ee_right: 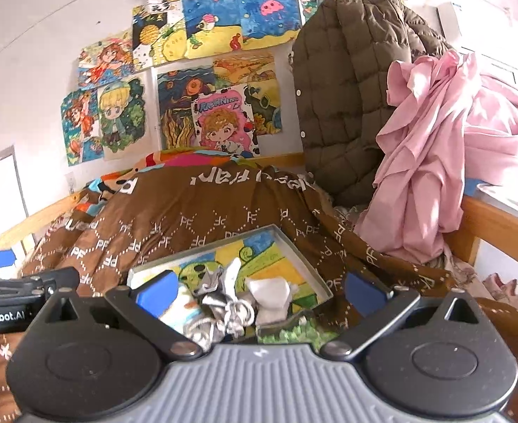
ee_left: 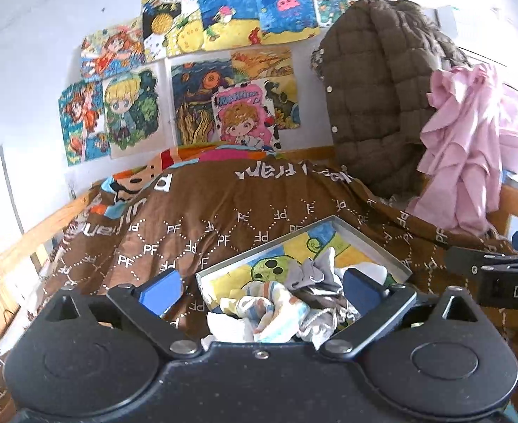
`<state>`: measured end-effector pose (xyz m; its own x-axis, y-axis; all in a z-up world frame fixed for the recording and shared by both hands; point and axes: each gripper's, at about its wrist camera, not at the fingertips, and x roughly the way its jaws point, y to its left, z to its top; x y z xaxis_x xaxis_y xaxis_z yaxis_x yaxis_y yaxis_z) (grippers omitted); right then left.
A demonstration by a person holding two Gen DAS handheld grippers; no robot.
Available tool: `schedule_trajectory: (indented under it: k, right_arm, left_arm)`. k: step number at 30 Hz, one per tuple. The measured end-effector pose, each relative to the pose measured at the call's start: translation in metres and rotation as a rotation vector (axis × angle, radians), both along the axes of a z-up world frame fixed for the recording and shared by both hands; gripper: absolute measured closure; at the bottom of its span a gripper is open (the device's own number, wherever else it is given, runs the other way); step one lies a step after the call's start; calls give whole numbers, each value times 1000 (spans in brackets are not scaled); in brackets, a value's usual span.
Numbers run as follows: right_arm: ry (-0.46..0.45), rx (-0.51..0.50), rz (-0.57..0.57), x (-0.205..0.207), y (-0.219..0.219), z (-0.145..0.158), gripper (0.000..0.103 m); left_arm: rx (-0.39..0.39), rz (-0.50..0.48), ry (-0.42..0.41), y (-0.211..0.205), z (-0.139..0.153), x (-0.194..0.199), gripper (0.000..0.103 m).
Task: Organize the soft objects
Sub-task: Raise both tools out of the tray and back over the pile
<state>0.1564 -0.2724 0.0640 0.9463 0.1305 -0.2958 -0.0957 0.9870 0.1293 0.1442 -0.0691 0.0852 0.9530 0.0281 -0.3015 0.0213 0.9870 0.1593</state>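
A heap of small soft things (ee_left: pixel 280 303) lies in a shallow tray (ee_left: pixel 375 239) with a painted bottom: a striped, pale cloth piece (ee_left: pixel 259 313) at the near side, a grey crumpled piece (ee_left: pixel 311 271) beside it, and a white one (ee_right: pixel 269 296) seen best from the right wrist view. The pieces touch and overlap one another; how many there are I cannot tell. The tray sits on a bed, on a brown blanket (ee_left: pixel 195 211) printed with white letters.

The left claw (ee_left: pixel 262 287) has its blue pads wide apart and holds nothing; the heap shows between them in the view, with no pad pressing on it. The right claw (ee_right: pixel 262 290) is likewise spread wide and empty, with the tray and the heap seen between its fingers. Each claw shows at the edge of the other's view, so they are side by side.

Behind the tray, at the right end of the bed, a brown quilted jacket (ee_left: pixel 375 88) hangs, with a pink cloth (ee_left: pixel 470 141) draped next to it over the wooden bed rail (ee_right: pixel 498 225). Coloured drawings (ee_left: pixel 223 28) cover the white wall beyond the bed.
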Motion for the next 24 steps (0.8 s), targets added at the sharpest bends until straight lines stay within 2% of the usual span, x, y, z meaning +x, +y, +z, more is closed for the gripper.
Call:
schedule_trajectory:
  k: [3, 7, 16, 24]
  right_arm:
    - [18, -41, 24, -17, 4, -6, 0]
    - [40, -80, 41, -39, 11, -14, 0]
    - [121, -139, 44, -82, 22, -37, 0]
    - [178, -215, 39, -91, 31, -48, 0]
  left_arm:
    - [43, -10, -30, -2, -7, -20, 1]
    - [93, -19, -32, 0, -18, -44, 1]
    - [85, -18, 30, 15, -52, -79, 1]
    - [75, -14, 119, 27, -71, -86, 1]
